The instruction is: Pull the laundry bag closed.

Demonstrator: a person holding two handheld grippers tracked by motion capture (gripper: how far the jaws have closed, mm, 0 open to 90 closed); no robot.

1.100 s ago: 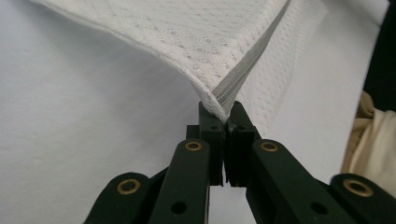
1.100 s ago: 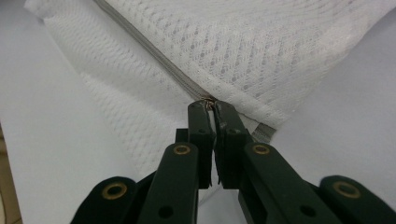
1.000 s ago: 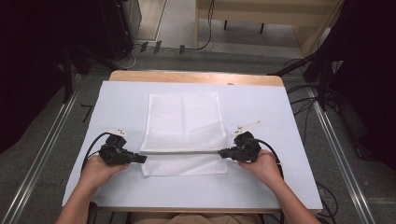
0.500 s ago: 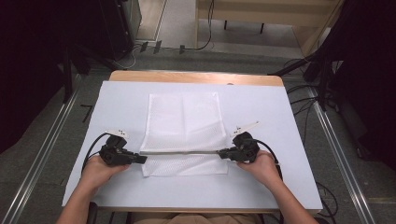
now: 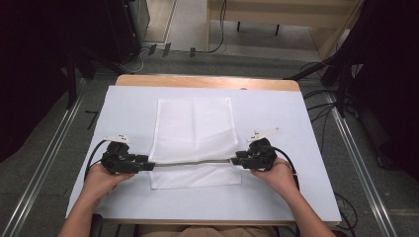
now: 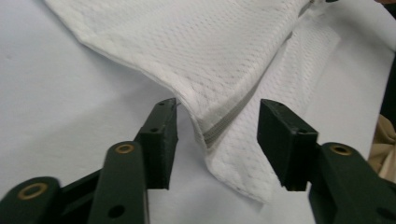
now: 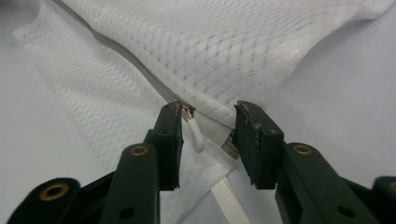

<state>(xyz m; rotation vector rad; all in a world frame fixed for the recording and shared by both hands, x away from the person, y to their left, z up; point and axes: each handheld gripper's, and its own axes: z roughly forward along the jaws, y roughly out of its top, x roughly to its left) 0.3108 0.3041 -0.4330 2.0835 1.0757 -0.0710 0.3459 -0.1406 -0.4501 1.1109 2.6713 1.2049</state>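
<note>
A person's forearms are reaching in from the near edge of the table point(image 5: 123, 106), each hand holding a two-jaw tool at one end of a folded white mesh bag point(image 5: 195, 129). The left gripper point(image 5: 146, 166) is sitting at the bag's left edge and the right gripper point(image 5: 235, 160) at its right edge, the two facing each other along the fold line where a grey zipper point(image 5: 195, 163) is running across the fabric. Both sets of jaws have just been opening and are now standing apart. In the left gripper view, the left gripper point(image 6: 217, 140) is showing a clear gap between its black pads, with the corner of the mesh bag point(image 6: 210, 51) and the zipper point(image 6: 224, 122) lying between them but not pressed. In the right gripper view, the right gripper point(image 7: 208, 144) is likewise standing open, with the white zipper pull point(image 7: 195, 134) hanging just beside its left pad and the bag's folded edge point(image 7: 219, 51) resting loose between the jaws. A narrower strip of the bag is lying nearer the person, below the zipper, while the larger upper panel is stretching flat toward the middle of the white tabletop. Beyond the table's far wooden edge, cables are trailing across a grey floor point(image 5: 190, 29).
</note>
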